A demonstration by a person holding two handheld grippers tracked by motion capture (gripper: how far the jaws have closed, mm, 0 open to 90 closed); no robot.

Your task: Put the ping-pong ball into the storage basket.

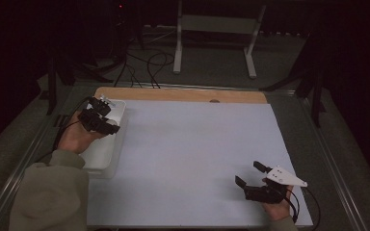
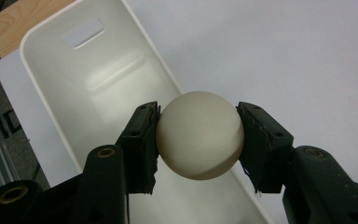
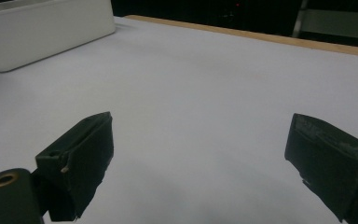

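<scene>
From the high view, much of what you are doing on the left is hard to read: the room is dark, and your left gripper (image 1: 99, 118) hides the ball, so from above you see little more than black jaws over the white tub (image 1: 107, 159). Your sleeve covers the tub's near corner, and the lower edge of the picture cuts off both forearms. The far wooden edge of the table (image 1: 183, 94) shows as a thin strip beyond the pale sheet (image 1: 192, 154); everything behind it is too dim to make out.

The left gripper view settles it. Your left gripper (image 2: 198, 137) is clenched on the cream ball (image 2: 199, 135), one pad pressed against each side, and the ball hangs above the inside of the tub (image 2: 98, 74), close to its right wall. The tub's far end with its handle slot is in plain sight; its near end is cut off by the jaws.

Your left hand (image 1: 77, 137) reaches forward over the tub's left side, palm turned inward, the gripper pointing ahead and tipped down.

Your right gripper (image 1: 251, 174) rests low near the sheet's near right corner, well apart from the tub, aimed toward the table's middle. In the right gripper view its jaws stand wide and released (image 3: 198, 161), with bare sheet between them, and the tub (image 3: 46, 32) sits far off at the upper left.
</scene>
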